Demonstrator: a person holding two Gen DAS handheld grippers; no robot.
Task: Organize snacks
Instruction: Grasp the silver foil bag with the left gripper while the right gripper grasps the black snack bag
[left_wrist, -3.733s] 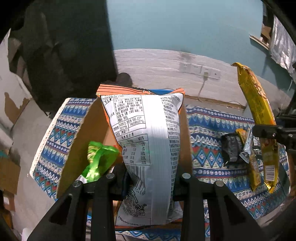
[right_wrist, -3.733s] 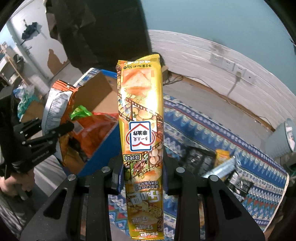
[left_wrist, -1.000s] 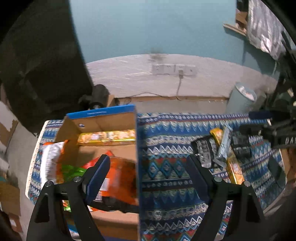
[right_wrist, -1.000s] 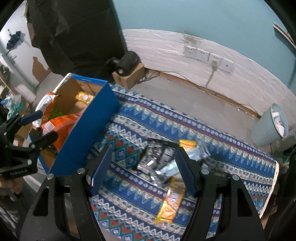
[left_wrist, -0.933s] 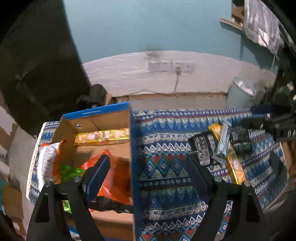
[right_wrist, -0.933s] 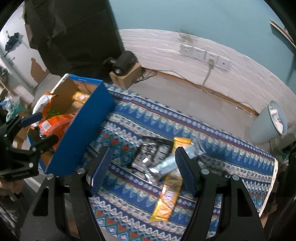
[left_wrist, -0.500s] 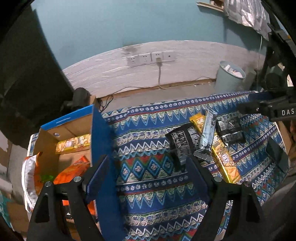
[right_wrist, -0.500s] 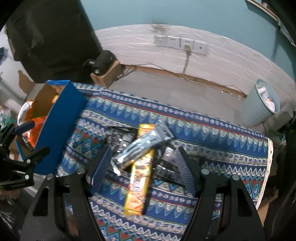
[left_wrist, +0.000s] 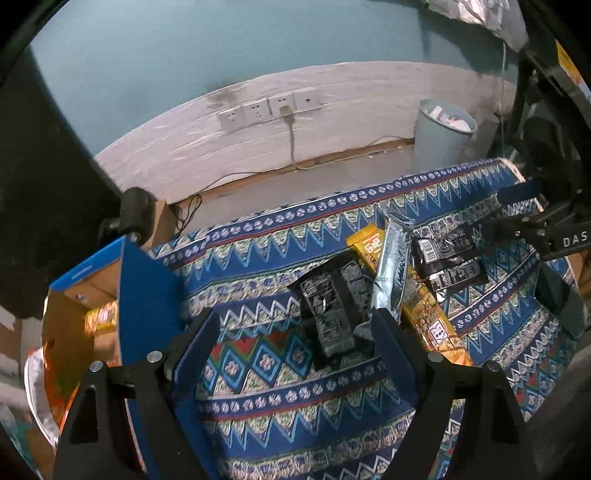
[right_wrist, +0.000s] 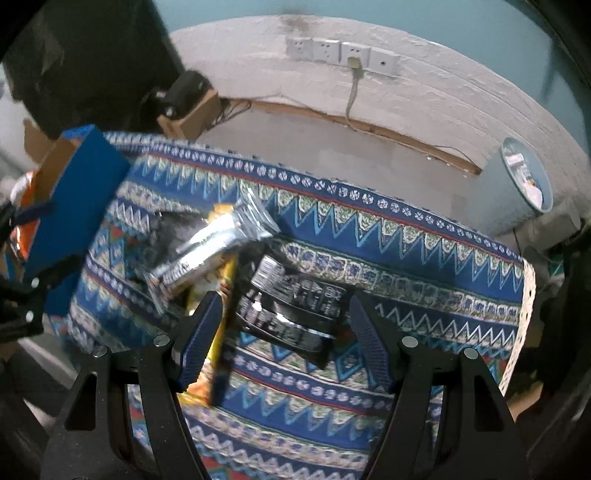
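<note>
Both sets of fingers are spread wide and grasp nothing: the left gripper (left_wrist: 295, 328) hovers over a black packet (left_wrist: 330, 306), the right gripper (right_wrist: 284, 317) over another black packet (right_wrist: 291, 310), on the patterned table (left_wrist: 295, 398) beside the blue box (left_wrist: 147, 295)

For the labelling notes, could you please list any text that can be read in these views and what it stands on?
"DAS": white letters on the right gripper, cut off at the picture's edge.
Blue box: pale lettering on its rim, too small to read.
Black packets, silver packet and yellow packet: print too small or blurred.
</note>
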